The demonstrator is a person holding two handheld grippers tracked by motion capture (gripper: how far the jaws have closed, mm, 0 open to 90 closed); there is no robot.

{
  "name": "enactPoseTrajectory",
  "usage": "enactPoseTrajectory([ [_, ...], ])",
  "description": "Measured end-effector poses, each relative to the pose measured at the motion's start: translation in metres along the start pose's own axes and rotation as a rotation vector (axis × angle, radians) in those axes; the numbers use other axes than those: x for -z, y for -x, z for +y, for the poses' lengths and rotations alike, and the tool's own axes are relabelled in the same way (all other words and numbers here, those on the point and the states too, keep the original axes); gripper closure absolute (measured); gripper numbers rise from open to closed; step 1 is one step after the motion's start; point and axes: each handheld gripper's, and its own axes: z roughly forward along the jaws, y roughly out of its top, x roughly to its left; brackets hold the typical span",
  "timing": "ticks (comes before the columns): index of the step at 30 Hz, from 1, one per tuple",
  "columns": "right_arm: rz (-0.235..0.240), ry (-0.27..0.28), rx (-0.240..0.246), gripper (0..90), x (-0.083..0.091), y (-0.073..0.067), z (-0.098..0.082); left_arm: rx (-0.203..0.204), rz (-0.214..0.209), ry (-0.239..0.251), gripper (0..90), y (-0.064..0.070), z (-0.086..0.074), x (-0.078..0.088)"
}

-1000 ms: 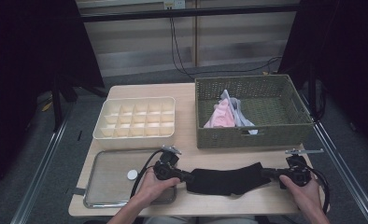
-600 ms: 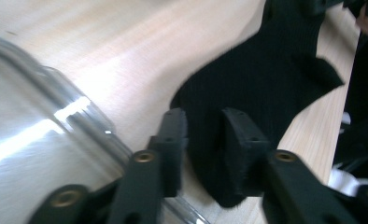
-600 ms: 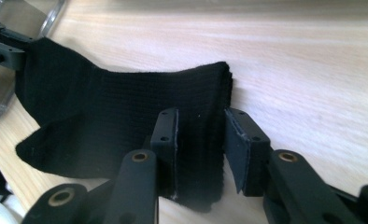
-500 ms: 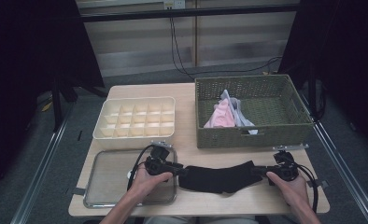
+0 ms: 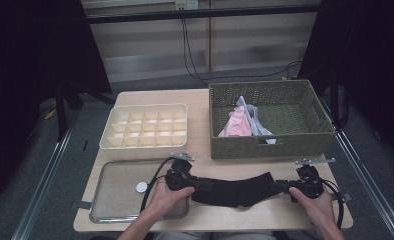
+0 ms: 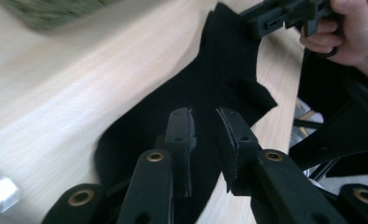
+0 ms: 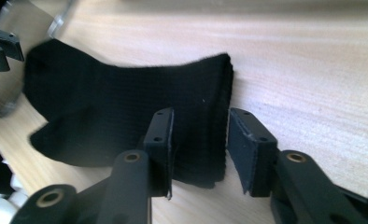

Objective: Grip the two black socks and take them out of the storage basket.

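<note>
**Sock stretched flat between two grippers**

A black sock (image 5: 235,189) lies along the table's near edge, the left gripper (image 5: 201,184) at one end and the right gripper (image 5: 280,187) at the other, probably to pull it straight for folding or rolling. In the left gripper view the jaws have just been closing, a narrow gap between them above the fabric; whether the pads pinch it is hard to tell. In the right gripper view the jaws have been opening and straddle the cuff (image 7: 215,116) without pressing it.

Behind stand a compartment box (image 5: 146,126) and a wicker basket (image 5: 285,145) holding pink and grey laundry (image 5: 241,122). A metal tray (image 5: 115,185) with a small white disc (image 5: 142,187) lies under the left hand. Nothing blocks the sock.
</note>
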Motion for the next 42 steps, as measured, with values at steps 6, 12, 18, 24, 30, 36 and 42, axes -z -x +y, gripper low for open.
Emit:
enactPoseTrajectory([
  [6,-0.008,-0.017,0.011,62.7,-0.007,-0.004,0.000,-0.015,-0.012,-0.026,67.3,0.012,0.008,-0.024],
  [12,-0.007,-0.013,0.013,70.2,-0.010,-0.005,0.001,-0.053,-0.040,-0.055,69.1,0.016,0.009,-0.045],
  [18,0.015,-0.030,0.023,79.4,-0.013,-0.005,0.001,-0.029,-0.014,-0.076,66.7,0.014,0.004,-0.049],
  [24,0.067,-0.012,-0.002,82.1,-0.010,-0.003,0.003,-0.047,0.011,-0.063,66.4,0.014,0.003,-0.050],
  [30,0.128,0.032,-0.036,82.8,-0.004,-0.002,0.005,-0.057,0.035,-0.067,66.3,0.015,0.003,-0.050],
  [36,0.148,0.063,-0.012,83.0,0.004,-0.011,0.010,-0.044,0.017,-0.050,66.4,0.013,0.003,-0.051],
  [42,0.170,0.072,-0.009,83.0,0.006,-0.016,0.014,-0.051,0.034,-0.055,66.5,0.015,0.004,-0.051],
])
